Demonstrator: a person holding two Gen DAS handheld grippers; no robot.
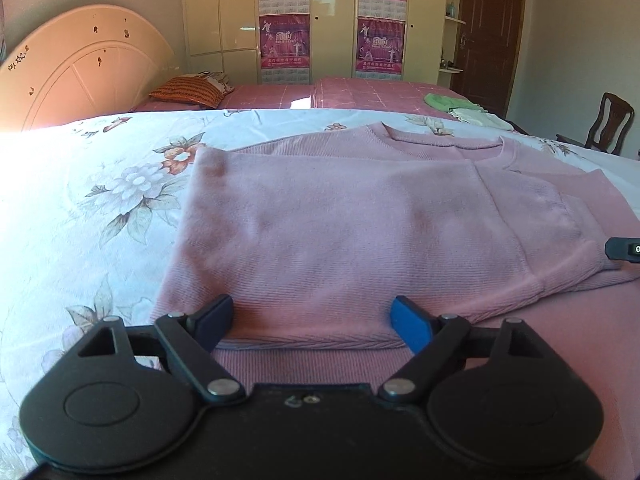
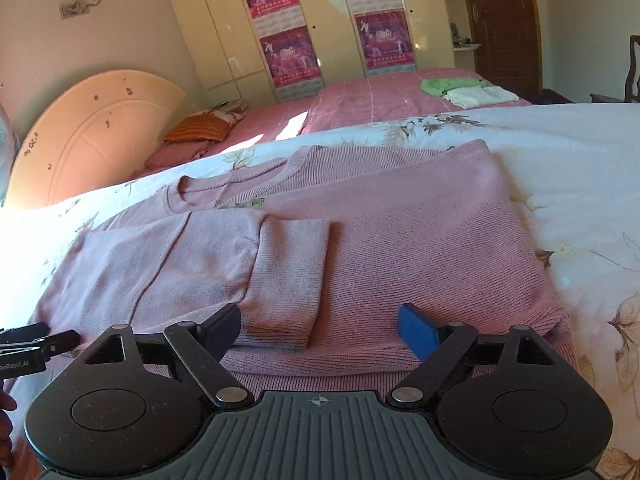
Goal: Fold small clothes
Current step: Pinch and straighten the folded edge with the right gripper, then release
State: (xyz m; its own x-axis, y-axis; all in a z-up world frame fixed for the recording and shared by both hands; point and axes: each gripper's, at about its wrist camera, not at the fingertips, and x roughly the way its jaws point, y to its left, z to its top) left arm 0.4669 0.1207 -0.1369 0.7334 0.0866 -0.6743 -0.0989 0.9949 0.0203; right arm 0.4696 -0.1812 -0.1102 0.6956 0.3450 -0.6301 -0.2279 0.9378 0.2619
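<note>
A pink ribbed knit sweater (image 1: 340,216) lies flat across the middle of both views, on a bed covered by a white floral bedspread (image 1: 100,200). Its neckline (image 2: 224,196) sits toward the upper part of the frame, hem toward the bottom. In the right wrist view the left side of the garment is already folded over the body, with a sleeve (image 2: 288,276) laid downward on top, its cuff ending near the lower centre of the frame. The right side looks tucked in too — its edge runs straight down the right of the garment — though how neatly is hard to tell.

The left gripper (image 1: 316,324) fills the bottom of its own view, jaws spread wide, one tip dark and one blue, hovering at the hem with nothing pinched between them. The right gripper (image 2: 320,328) sits likewise at the bottom of its view, released, the fingers straddling the cuff and hem without pressing on the cloth.

By my judgement the side folds are done and what remains is the crosswise fold — hem brought up toward the neckline.

Further back, upper part of both frames: a second bed in pink check (image 2: 380,96), folded green and white cloths (image 2: 464,90) on it, a cream headboard (image 1: 80,68) and a wardrobe with magenta calendars (image 1: 284,20).
</note>
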